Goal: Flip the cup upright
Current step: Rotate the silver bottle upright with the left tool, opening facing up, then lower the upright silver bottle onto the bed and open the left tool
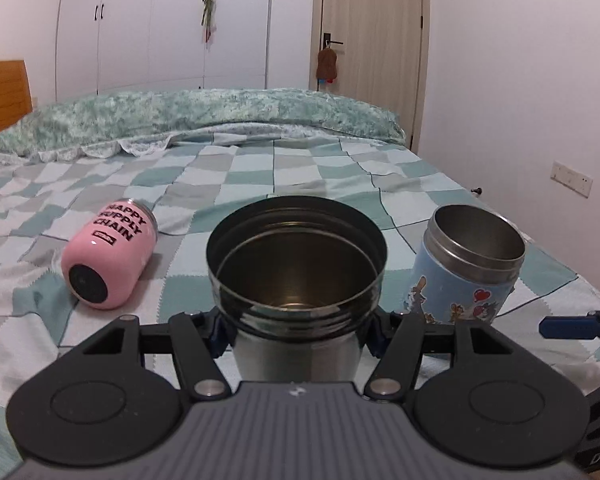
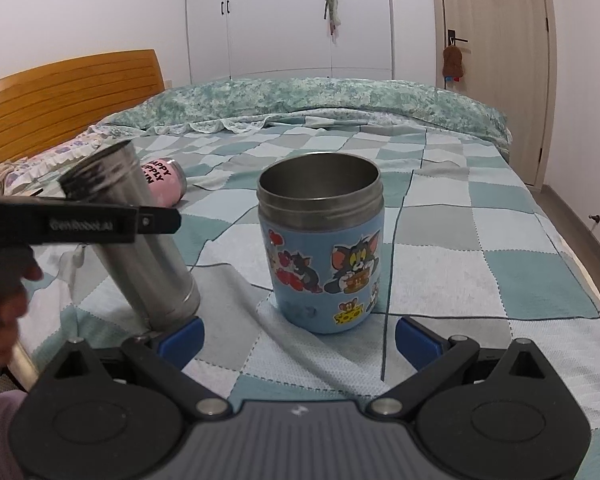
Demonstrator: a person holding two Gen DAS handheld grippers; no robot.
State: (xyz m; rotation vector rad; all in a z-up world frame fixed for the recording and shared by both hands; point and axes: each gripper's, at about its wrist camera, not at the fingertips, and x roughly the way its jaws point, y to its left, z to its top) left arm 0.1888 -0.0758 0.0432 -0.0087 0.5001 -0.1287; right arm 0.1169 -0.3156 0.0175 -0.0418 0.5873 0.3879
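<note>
The left gripper clamps the steel cup, tilted. The right gripper gapes wide, empty, just short of the upright blue cup.

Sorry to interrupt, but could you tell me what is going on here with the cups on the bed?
A person is setting cups upright on the bed with two handheld tools. The left tool is shut on the steel cup, which leans with its base near the bedspread, not yet standing straight. The right tool is open, just in front of the blue cartoon cup, which already stands upright, mouth up. The pink cup lies on its side, untouched.
</note>
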